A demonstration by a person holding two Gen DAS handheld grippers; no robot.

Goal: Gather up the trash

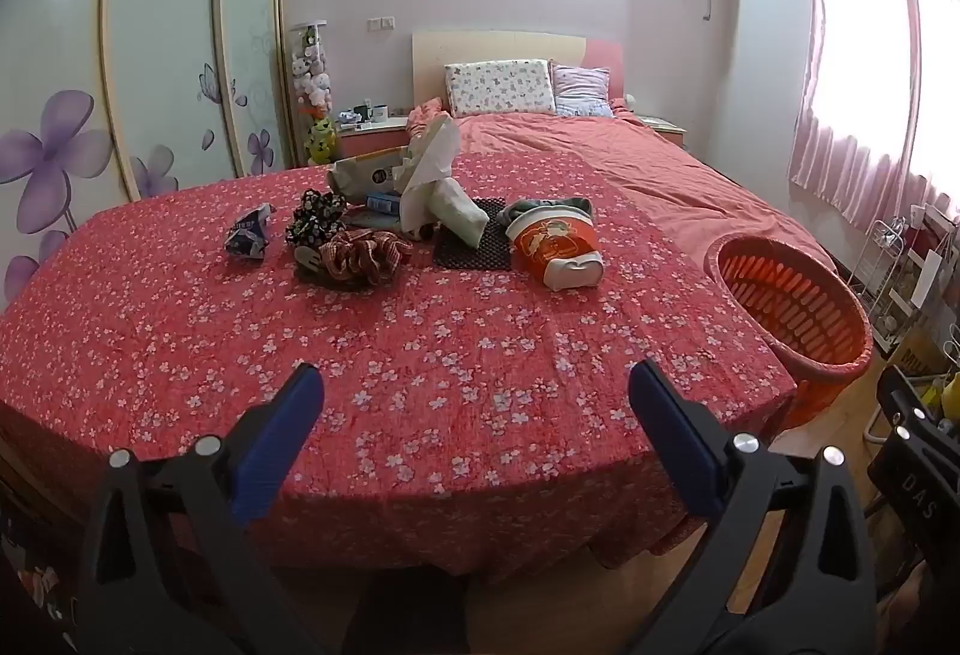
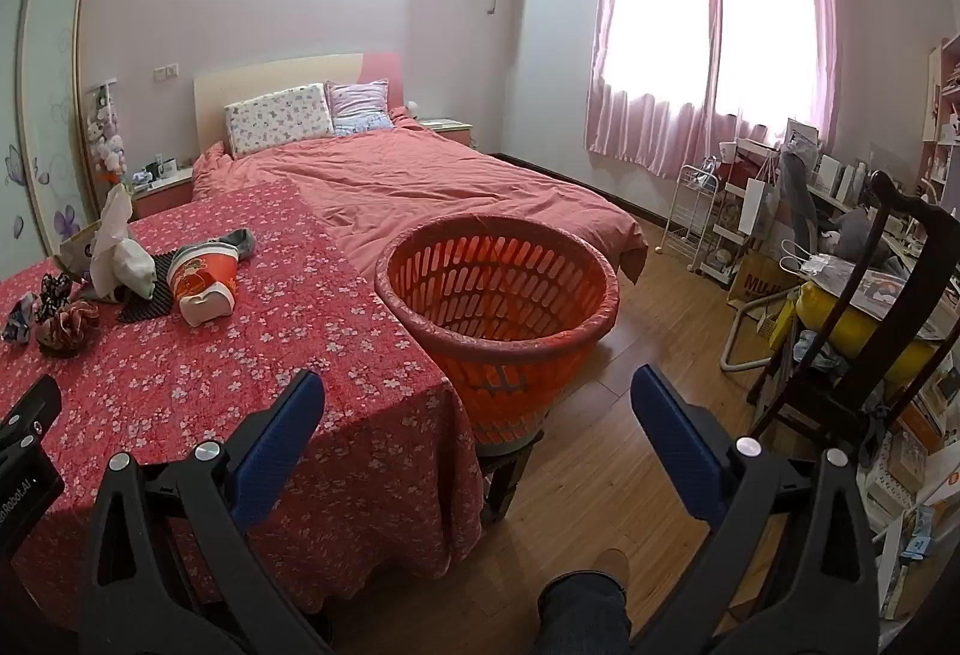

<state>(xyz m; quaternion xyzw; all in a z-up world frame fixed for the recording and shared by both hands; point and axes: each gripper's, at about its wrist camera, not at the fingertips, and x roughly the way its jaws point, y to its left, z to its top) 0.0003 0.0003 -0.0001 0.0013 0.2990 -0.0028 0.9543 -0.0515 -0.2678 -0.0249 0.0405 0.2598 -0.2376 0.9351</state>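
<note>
Left wrist view. Left gripper (image 1: 474, 379) at 6 o'clock, jaws spread wide with nothing between them, blue pads over bare flowered tablecloth (image 1: 420, 331). Wide clear cloth between the pads and the clutter. Trash clustered toward 12 o'clock on the table: crumpled blue-white wrapper (image 1: 247, 236) at 10 o'clock, orange paper cup (image 1: 555, 247) lying on its side at 1 o'clock, white tissue (image 1: 427, 175) rising from a heap of bags and packets behind. Dark patterned scrunchie (image 1: 315, 218) and red checked scrunchie (image 1: 363, 254) just beside the wrapper; black mesh mat (image 1: 474, 250) partly under the cup. Orange basket (image 1: 792, 307) at 3 o'clock, just beyond the table's right edge, its base cut off by the cloth. Near table edge draped, at 6 o'clock. Items beneath the tissue hard to tell apart. Part of the other gripper, black, at 4 o'clock, cropped by the frame.

Right wrist view. Right gripper (image 2: 477, 382) at 6 o'clock, jaws likewise wide apart and empty, straddling the table corner and the wooden floor (image 2: 648, 355). Basket (image 2: 498, 289) at centre, interior seemingly empty, standing on a dark support mostly hidden below it. Cup (image 2: 201, 274) and tissue (image 2: 111, 235) at 9 o'clock; wrapper (image 2: 17, 322) cropped at the left border. Open floor toward 3 o'clock up to a dark wooden chair (image 2: 888, 295) and cluttered shelves. Trouser leg and shoe (image 2: 591, 601) at 6 o'clock, partly hidden by the fingers.
</note>
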